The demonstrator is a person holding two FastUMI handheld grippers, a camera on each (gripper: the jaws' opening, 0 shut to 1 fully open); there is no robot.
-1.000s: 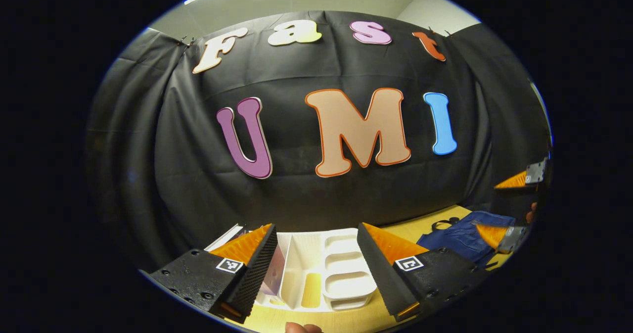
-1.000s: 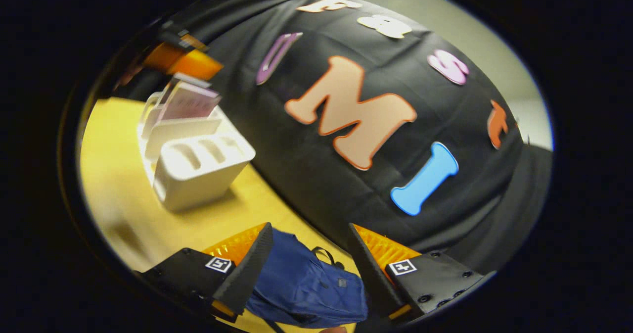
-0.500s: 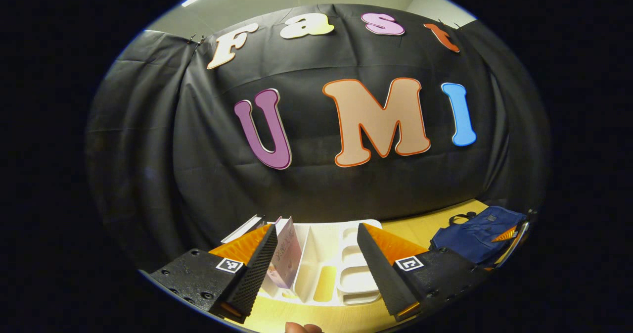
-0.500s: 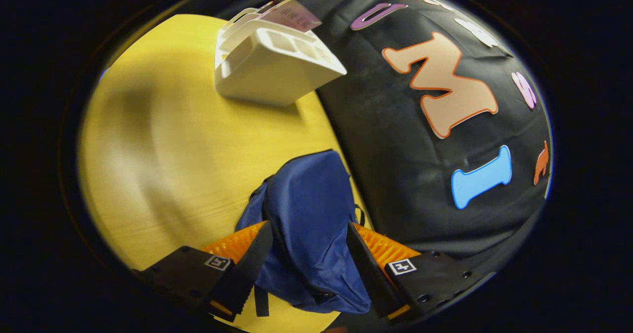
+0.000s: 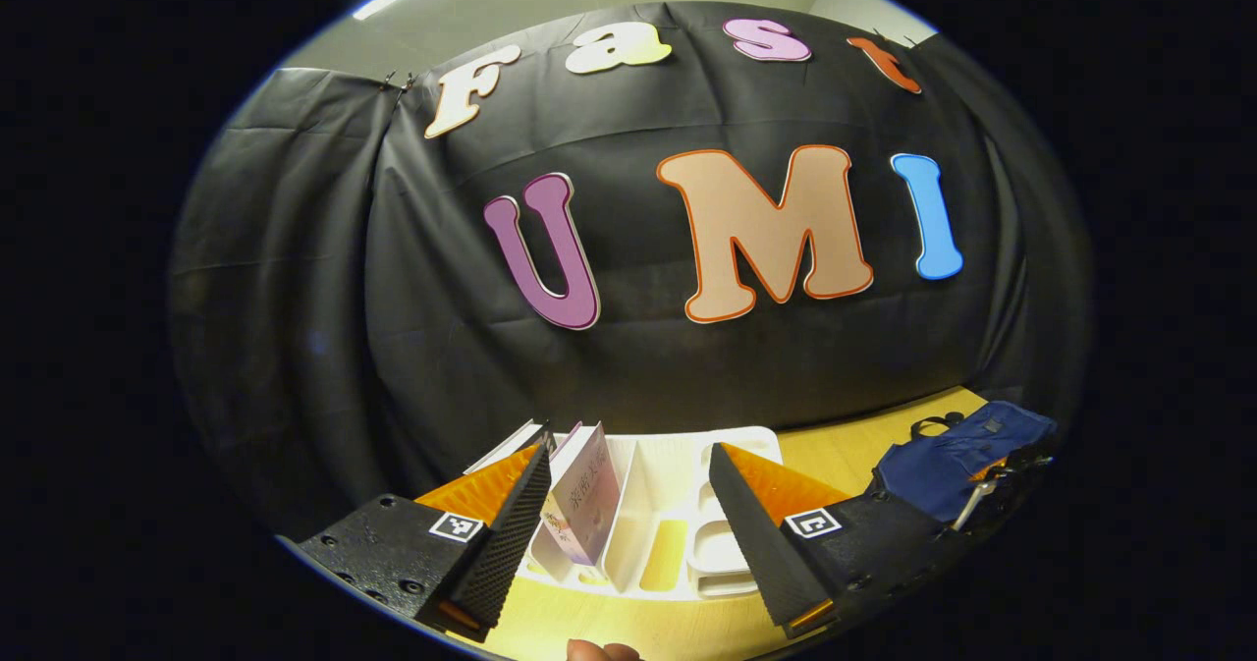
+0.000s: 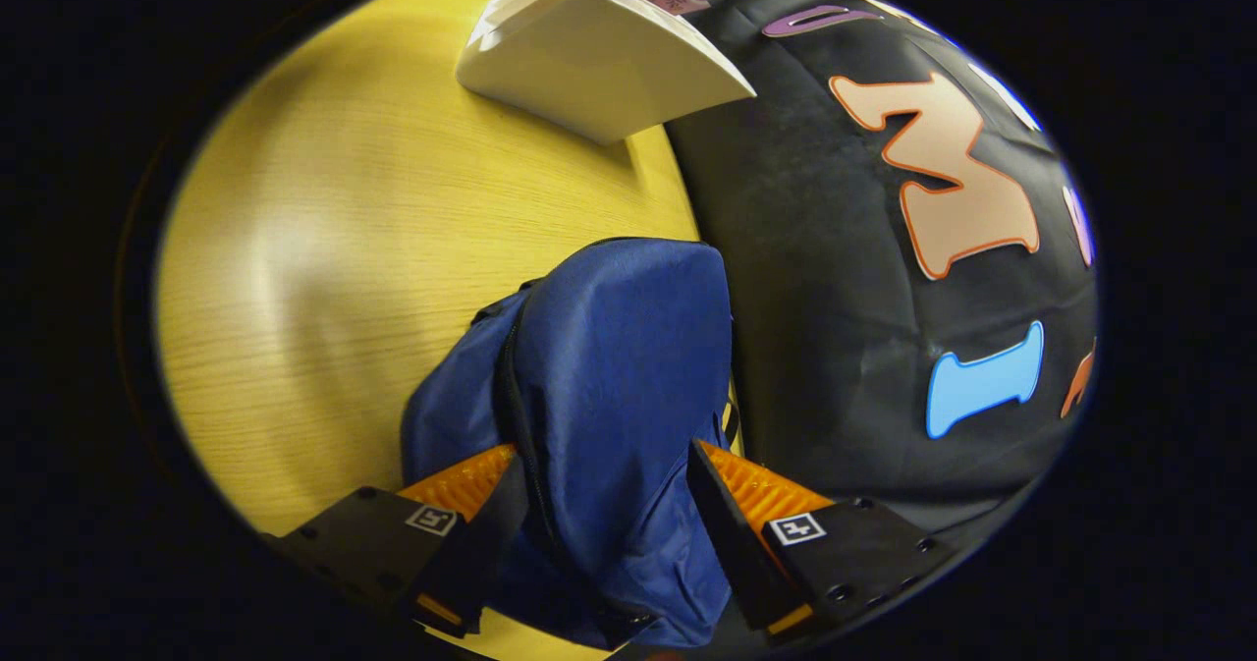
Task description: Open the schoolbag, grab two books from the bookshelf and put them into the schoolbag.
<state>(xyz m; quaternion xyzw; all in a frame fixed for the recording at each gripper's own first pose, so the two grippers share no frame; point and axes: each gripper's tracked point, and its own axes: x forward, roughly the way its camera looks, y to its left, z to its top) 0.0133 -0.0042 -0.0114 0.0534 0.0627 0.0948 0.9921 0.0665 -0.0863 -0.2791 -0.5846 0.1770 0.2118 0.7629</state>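
The right gripper (image 6: 599, 504), jaws spread, straddled the blue fabric schoolbag (image 6: 609, 386); the left gripper (image 5: 628, 514), also spread, faced the white plastic bookshelf (image 5: 678, 504) with its pale purple book (image 5: 587, 494).

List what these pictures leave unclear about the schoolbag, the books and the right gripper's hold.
- Schoolbag, right gripper view: its lower end is cut off by the edge; zipper state unclear.
- Right gripper: fingers straddle the bag, contact unclear.
- Books, left gripper view: bookshelf dividers and left gripper finger hide them; count unclear.

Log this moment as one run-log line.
stage: reaching schoolbag | right claw: open, straddling schoolbag | left claw: open, facing bookshelf | zipper: closed
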